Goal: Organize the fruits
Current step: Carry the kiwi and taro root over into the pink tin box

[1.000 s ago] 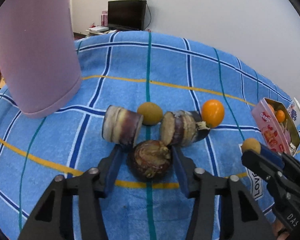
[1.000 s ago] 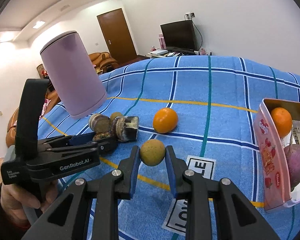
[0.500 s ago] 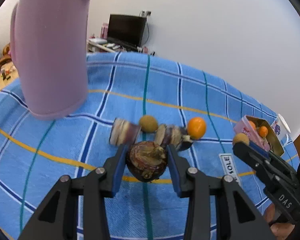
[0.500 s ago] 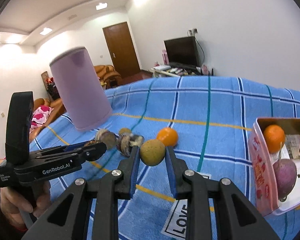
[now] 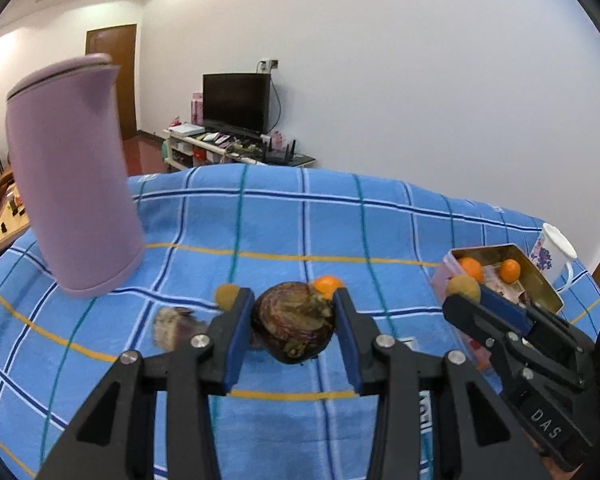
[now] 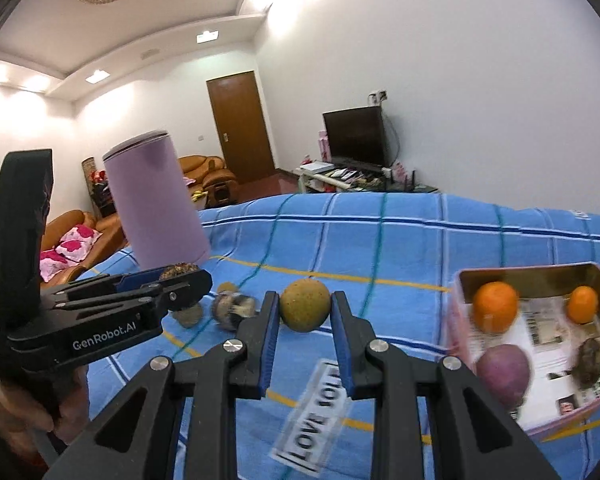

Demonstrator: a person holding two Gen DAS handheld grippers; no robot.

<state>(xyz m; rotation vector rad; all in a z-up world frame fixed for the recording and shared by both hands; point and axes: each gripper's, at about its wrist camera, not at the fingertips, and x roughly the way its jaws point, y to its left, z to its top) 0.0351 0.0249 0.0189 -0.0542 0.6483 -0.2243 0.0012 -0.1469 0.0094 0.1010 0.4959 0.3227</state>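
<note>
Cloth [image 5: 380,220] in blue check bears the pink box [image 6: 532,276] already holding oranges, while the left gripper [image 5: 293,320] clamps a brown fruit [image 5: 293,322] and the right gripper [image 6: 305,314] pinches a yellow-green fruit [image 6: 305,310], either liable to slip and roll away.

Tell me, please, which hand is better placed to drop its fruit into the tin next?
Probably the right. The right gripper, shut on the yellow-green fruit, has the open tin just beside it. The left gripper, shut on the dark fruit, sits farther away, with the right gripper between it and the tin.
</note>
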